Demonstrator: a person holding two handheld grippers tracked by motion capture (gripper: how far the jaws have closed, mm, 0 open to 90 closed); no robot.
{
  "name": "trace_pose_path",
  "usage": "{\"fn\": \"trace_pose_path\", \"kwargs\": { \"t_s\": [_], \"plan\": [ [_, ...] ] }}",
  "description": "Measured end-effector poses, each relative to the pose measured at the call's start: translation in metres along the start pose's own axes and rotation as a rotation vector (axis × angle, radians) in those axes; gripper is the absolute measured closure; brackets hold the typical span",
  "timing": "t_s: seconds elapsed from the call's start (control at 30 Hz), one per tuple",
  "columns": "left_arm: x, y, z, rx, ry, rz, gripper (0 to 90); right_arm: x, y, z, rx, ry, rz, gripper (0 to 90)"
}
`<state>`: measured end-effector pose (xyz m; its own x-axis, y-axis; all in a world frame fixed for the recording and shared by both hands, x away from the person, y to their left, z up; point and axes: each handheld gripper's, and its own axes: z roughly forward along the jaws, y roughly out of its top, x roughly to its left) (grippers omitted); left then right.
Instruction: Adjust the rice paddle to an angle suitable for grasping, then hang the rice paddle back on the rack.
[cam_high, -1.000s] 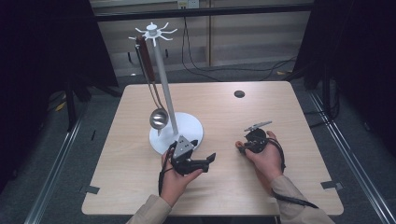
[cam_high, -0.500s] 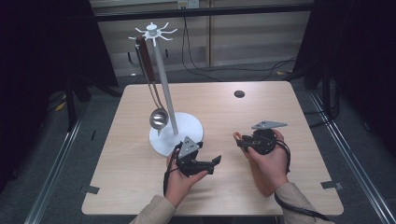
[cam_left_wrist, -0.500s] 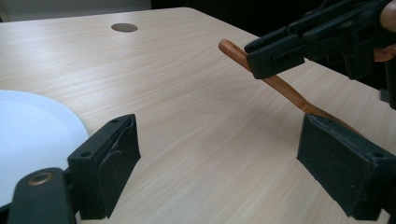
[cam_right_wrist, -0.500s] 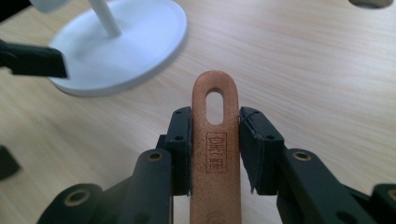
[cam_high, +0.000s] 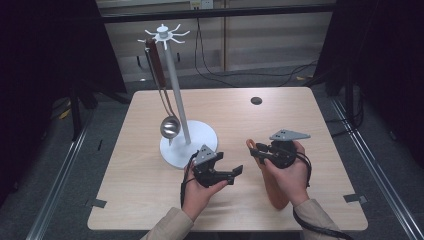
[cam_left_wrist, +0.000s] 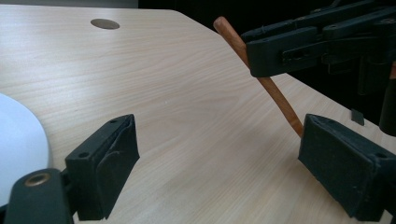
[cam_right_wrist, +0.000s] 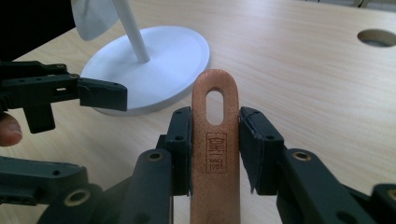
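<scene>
My right gripper is shut on the flat wooden handle of a utensil, just below its hanging slot. In the high view the right gripper sits right of the table's centre, and the wooden utensil runs back under the hand toward the front edge. My left gripper is open and holds nothing, a short way to the left of the handle's tip. In the left gripper view, the wooden handle slants between the open jaws of the left gripper but farther off, clamped by the right gripper.
A white hook stand rises from a round base on the left half of the table. A metal ladle with a brown handle hangs from it. The base lies close behind both grippers. A cable hole is at the back.
The right gripper has turned and shifted a little left, bringing the handle's tip toward the left gripper. The left gripper has edged right toward it, still open.
</scene>
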<state>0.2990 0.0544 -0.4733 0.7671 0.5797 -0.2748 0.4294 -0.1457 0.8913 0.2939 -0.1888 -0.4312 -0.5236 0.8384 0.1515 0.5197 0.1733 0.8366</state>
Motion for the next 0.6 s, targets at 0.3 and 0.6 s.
{"fn": "trace_pose_path", "kwargs": {
  "t_s": [0.3,0.6],
  "plan": [
    [-0.004,0.006,0.001,-0.006,-0.009,0.008,13.7,0.015,0.009,-0.008,-0.084,0.016,-0.027,66.9],
    [-0.008,0.01,0.001,-0.02,-0.014,0.007,15.5,0.018,0.011,-0.013,-0.133,0.014,-0.031,67.0]
  ]
}}
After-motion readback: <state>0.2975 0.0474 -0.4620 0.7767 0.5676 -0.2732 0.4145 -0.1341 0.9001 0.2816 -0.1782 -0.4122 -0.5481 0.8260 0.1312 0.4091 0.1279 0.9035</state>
